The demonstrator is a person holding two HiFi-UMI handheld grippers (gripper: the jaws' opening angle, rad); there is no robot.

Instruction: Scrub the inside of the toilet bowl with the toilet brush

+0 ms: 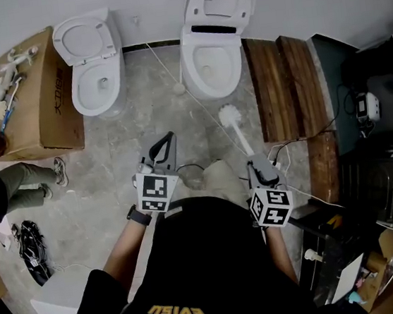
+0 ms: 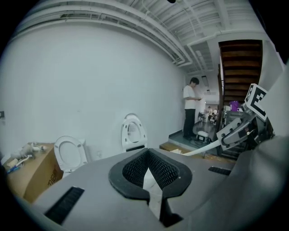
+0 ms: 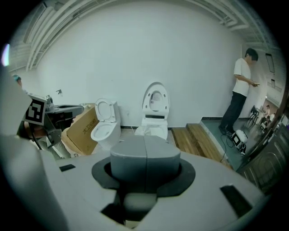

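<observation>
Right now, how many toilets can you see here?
2. The left toilet stands beside the cardboard box; the right toilet stands beside the wooden steps. More could be outside the frame.

This looks like a bare workshop or test hall, not a household bathroom. A round-seated toilet (image 1: 93, 66) at 11 o'clock and a larger toilet (image 1: 212, 37) at 12 stand against a plain white wall. A cardboard box (image 1: 43, 93) sits at 10, a wooden platform (image 1: 284, 85) at 2. Loose cables (image 1: 164, 68) cross the mottled floor (image 1: 114, 177). Exposed ceiling beams (image 2: 149, 18) and an open staircase (image 2: 239, 67) show overhead.
</observation>
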